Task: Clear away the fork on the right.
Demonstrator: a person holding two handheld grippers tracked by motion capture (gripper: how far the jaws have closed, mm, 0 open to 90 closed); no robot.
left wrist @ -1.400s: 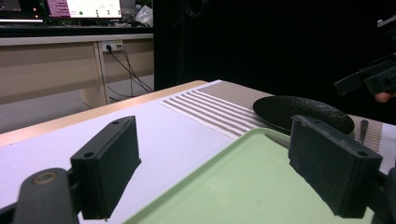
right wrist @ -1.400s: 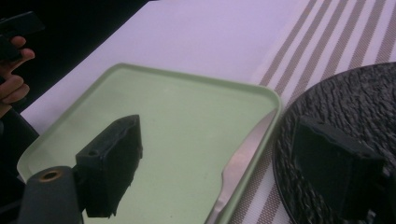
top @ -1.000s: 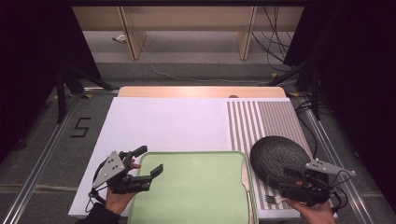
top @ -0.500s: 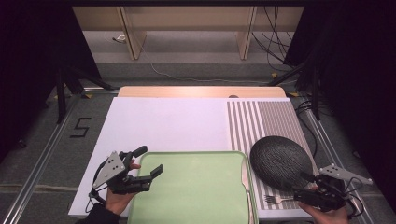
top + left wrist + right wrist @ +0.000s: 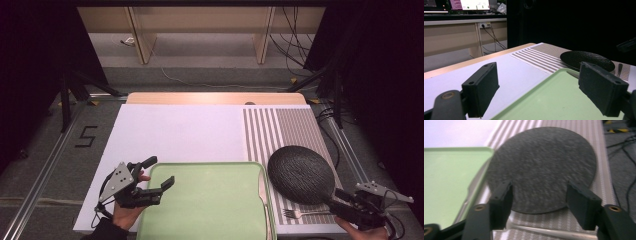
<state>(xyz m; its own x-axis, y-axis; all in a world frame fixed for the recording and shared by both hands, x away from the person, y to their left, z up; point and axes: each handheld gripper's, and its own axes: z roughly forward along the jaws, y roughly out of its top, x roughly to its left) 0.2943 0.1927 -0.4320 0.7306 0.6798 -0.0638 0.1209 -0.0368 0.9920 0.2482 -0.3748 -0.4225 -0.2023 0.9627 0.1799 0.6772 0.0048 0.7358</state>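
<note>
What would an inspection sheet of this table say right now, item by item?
Surface: white table with a striped mat at right.
Job's things: fork on the mat, below the dark round plate; green tray beside them.
Clutter: nothing seen.
Grippers: left gripper open over the tray's corner; right gripper by the fork handle, jaws just been closing, not pressing it.
Cables: loose on the floor behind.
Surroundings: dark curtains, wooden bench.
</note>
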